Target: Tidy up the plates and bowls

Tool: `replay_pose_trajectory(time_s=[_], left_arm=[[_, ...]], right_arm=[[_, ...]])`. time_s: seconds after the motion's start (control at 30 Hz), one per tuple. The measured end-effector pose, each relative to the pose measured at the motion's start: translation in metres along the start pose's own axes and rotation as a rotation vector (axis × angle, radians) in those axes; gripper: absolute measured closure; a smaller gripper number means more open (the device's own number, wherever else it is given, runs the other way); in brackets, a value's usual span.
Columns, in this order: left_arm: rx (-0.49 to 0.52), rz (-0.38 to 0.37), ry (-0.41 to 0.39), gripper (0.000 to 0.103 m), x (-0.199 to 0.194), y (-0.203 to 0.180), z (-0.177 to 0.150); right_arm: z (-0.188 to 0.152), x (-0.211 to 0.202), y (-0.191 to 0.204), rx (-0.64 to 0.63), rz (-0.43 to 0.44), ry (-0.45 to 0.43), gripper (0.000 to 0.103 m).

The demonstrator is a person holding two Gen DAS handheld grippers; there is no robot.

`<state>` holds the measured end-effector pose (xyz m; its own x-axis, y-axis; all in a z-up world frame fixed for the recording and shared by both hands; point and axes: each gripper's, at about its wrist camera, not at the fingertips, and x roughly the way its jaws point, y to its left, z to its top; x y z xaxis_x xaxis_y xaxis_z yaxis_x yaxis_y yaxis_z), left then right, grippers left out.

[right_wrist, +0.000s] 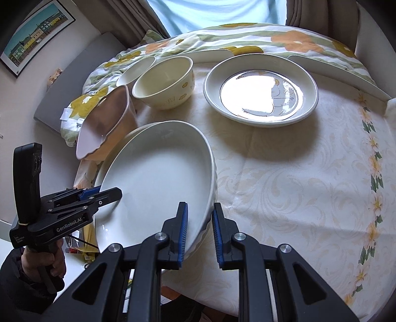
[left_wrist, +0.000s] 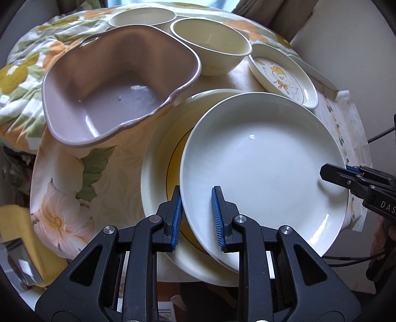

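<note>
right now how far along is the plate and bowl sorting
Early. The white plate sits tilted on the yellow-ringed plate, both grippers open around its rim. The duck plate, two cream bowls and the mauve dish stand apart, unstacked.

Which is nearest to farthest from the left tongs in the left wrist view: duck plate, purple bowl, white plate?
1. White plate: its rim sits between the left tongs, overlapping a yellow-ringed plate.
2. Purple bowl: farther back, on the left.
3. Duck plate: far right, beside a cream bowl.
</note>
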<state>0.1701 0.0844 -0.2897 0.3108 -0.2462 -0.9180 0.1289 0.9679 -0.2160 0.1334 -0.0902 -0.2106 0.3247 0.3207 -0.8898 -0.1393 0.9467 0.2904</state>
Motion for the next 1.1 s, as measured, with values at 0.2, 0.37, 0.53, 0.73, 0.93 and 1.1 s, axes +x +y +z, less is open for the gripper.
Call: replay_pose_trajectory(time_s=[0.2,0.37,0.53,0.73,0.93,1.1], left_arm=[[0.029,0.033,0.005,0.083,0.004,-0.006,0.002],[0.063,0.079,-0.001,0.083,0.006,-0.016,0.002],[0.138,0.177,-0.013,0.083,0.007,-0.03,0.002],[0.199,0.306,-0.027,0.083,0.009,-0.044,0.001],[0.232,0.375,-0.037,0.083,0.006,-0.048,0.0],[0.283,0.442,-0.051,0.083,0.005,-0.055,-0.007]], right_arm=[[0.0,0.001,0.0,0.011,-0.023,-0.002,0.085],[0.001,0.003,0.002,0.007,-0.035,-0.01,0.085],[0.001,0.009,0.006,-0.019,-0.076,-0.002,0.085],[0.002,0.015,0.016,-0.076,-0.128,0.014,0.085],[0.002,0.021,0.029,-0.167,-0.213,0.036,0.085],[0.002,0.025,0.038,-0.238,-0.274,0.036,0.085]])
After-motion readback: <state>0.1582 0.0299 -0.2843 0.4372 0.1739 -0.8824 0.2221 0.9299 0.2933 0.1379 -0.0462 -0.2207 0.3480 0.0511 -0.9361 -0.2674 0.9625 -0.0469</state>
